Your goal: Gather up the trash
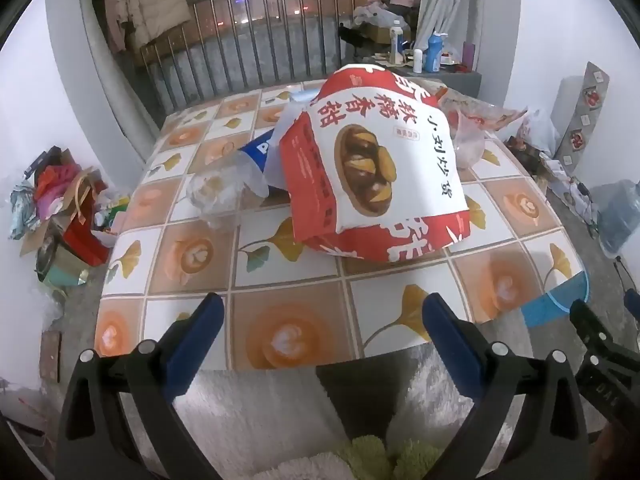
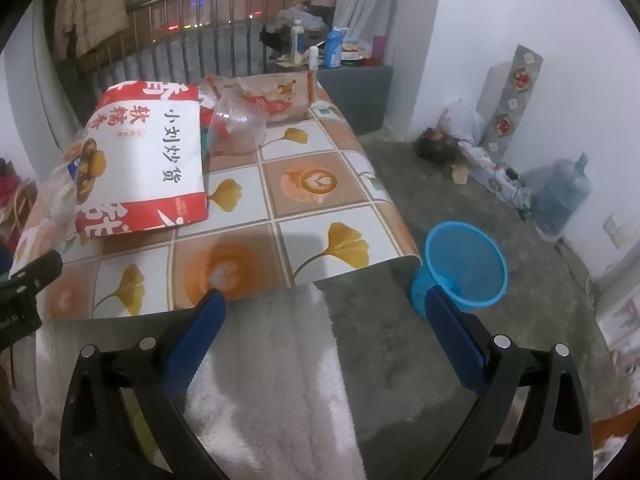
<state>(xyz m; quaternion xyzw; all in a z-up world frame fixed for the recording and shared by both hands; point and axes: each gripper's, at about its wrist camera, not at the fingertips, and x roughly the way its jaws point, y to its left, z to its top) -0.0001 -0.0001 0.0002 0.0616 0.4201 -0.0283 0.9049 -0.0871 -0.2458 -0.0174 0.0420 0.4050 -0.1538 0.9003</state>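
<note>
A big red and white paper bag (image 1: 372, 164) (image 2: 148, 160) lies on the patterned table (image 1: 288, 336) (image 2: 320, 216). Left of it lies a crushed clear plastic bottle (image 1: 228, 188) with a blue label. Behind it sit a crumpled clear plastic bag (image 2: 236, 128) and a flat brown snack packet (image 2: 280, 96). My left gripper (image 1: 322, 312) hangs open over the table's near edge, short of the paper bag, nothing between its fingers. My right gripper (image 2: 324, 308) is open too, over the near right corner. A blue mesh waste basket (image 2: 464, 264) stands on the floor beside that corner.
A white fluffy cloth (image 2: 272, 380) hangs below the table's front edge. A pile of boxes and bags (image 1: 64, 216) lies on the floor at the left. A water jug (image 2: 560, 196) and clutter line the right wall. A railing (image 1: 256, 40) runs behind the table.
</note>
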